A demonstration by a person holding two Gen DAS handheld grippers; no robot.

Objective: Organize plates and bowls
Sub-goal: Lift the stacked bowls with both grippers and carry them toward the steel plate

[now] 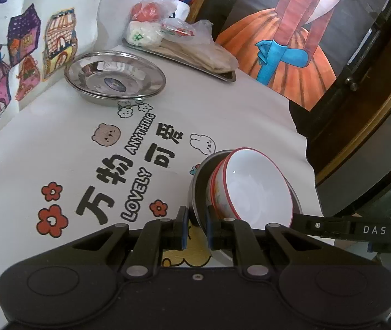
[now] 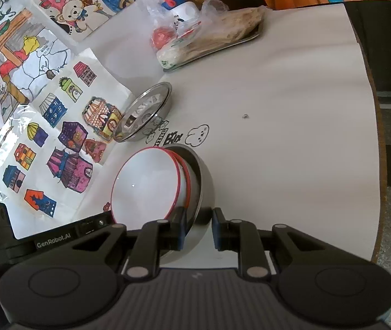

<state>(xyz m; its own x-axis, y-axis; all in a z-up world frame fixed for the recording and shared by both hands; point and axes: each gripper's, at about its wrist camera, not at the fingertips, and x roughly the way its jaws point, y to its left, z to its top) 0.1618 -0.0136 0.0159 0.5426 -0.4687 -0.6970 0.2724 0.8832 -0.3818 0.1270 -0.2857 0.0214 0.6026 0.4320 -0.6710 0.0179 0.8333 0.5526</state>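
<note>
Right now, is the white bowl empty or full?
Empty. The white bowl shows only its bare, clean inside, as it sits tilted in the metal bowl.

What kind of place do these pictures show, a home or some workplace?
Most likely a home, at a dining table. Hand-coloured drawings hang on the wall, a cartoon-printed tablecloth covers the table, and a metal tray of bagged food stands near a steel plate.

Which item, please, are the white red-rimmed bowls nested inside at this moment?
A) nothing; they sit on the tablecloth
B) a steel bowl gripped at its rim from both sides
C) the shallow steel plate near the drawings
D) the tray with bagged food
B: the white red-rimmed bowls sit tilted inside the steel bowl, whose rim both grippers clamp.
</note>
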